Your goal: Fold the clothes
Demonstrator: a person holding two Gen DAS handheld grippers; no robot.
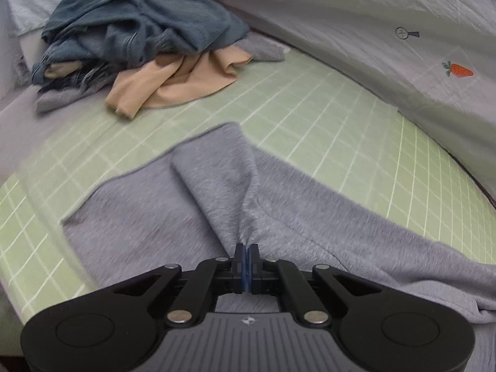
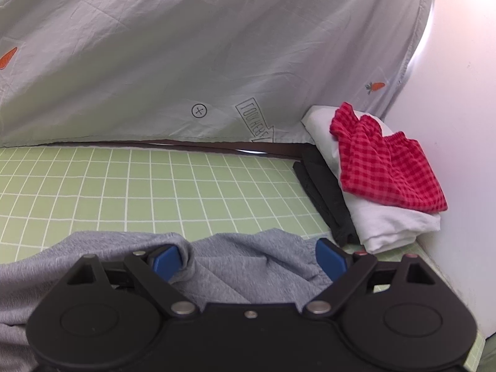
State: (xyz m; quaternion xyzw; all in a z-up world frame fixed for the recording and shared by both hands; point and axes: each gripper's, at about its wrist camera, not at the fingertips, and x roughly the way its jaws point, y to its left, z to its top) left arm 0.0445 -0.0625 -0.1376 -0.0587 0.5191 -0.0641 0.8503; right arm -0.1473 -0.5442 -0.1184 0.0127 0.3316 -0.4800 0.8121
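Our left gripper (image 1: 247, 252) is pinched tight on a ridge of the grey garment (image 1: 192, 214), the blue pads meeting with only a thin gather of cloth between them, and the fabric rises to that pinch in a taut tent; our right gripper (image 2: 251, 260) stands wide, its two blue pads (image 2: 166, 262) set apart over a rumpled edge of the same grey garment (image 2: 241, 266), which lies between and under them, and we see nothing pressed there; the left pad looks to touch a raised fold. We judge the cloth light, soft and limp, a fleecy knit that drapes from whatever point lifts it and will not hold a crease unaided; it should grip well on the pads and not slip, yet a pinch in mid-panel only drags a peak, so we would take it at an edge or corner, both tools on one hem. Beyond the tools the garment spreads flat on the green grid mat (image 1: 310, 117); farther ahead of the left one lies a heap of teal and tan clothes (image 1: 139, 46); ahead and to the right of the right one sits a folded stack topped by a red checked piece (image 2: 384, 167), against the draped printed sheet (image 2: 217, 46).
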